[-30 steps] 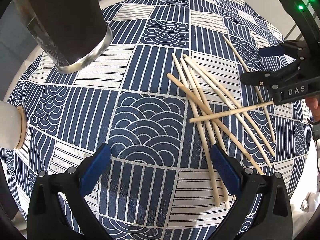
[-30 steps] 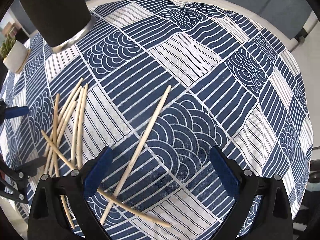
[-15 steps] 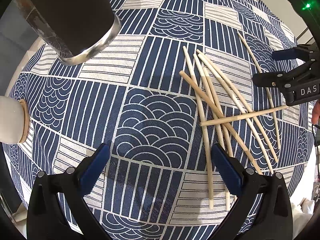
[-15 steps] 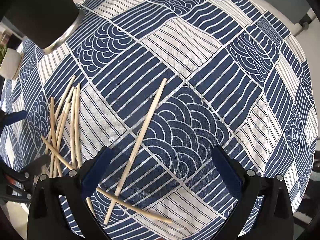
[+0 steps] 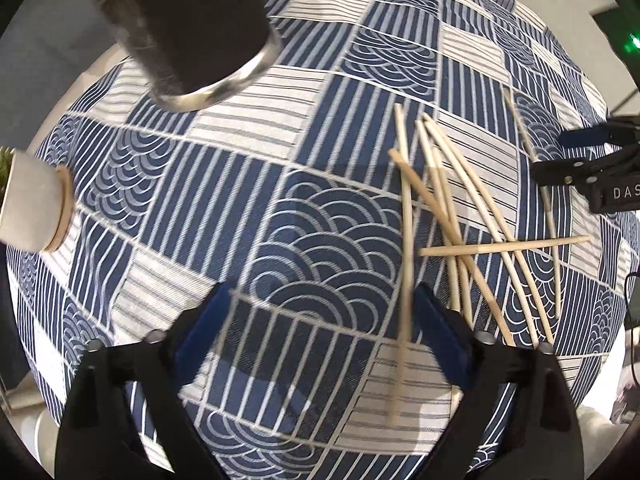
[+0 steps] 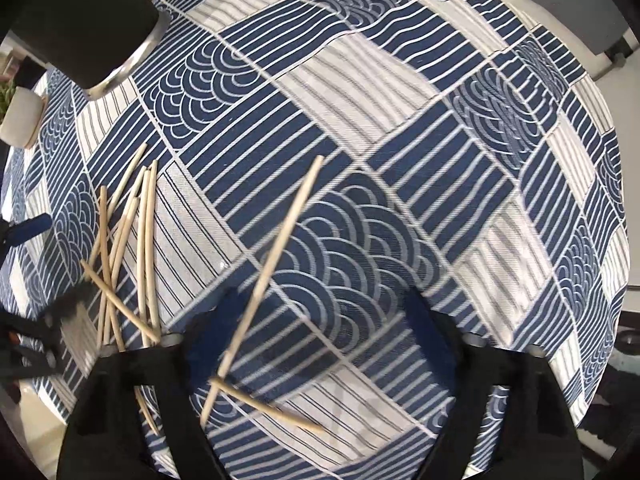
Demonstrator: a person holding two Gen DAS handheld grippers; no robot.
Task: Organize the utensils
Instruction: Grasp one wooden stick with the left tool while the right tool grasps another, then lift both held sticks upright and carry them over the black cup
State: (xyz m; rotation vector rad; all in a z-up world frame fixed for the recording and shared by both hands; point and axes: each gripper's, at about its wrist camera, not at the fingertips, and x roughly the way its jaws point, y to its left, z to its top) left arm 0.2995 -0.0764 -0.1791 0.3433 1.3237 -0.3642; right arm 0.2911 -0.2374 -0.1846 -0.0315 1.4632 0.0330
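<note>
Several pale wooden chopsticks (image 5: 452, 216) lie crossed in a loose pile on the blue-and-white patterned tablecloth (image 5: 320, 248). My left gripper (image 5: 324, 332) is open and empty just above the cloth, its right finger beside the nearest chopstick (image 5: 406, 264). The right gripper (image 5: 592, 172) shows at the right edge. In the right wrist view my right gripper (image 6: 320, 332) is open and empty, with one lone chopstick (image 6: 272, 256) running between its fingers; the pile (image 6: 124, 248) lies to its left. A dark cylindrical holder (image 5: 188, 28) stands at the back left.
A small white pot (image 5: 32, 204) with a plant stands at the table's left edge. The dark holder also shows in the right wrist view (image 6: 80, 20). The round table's white rim (image 6: 540, 16) runs behind the cloth.
Both grippers have come lower and closer to the cloth. The left one has shifted so the nearest chopstick sits by its right finger. The chopsticks have not moved.
</note>
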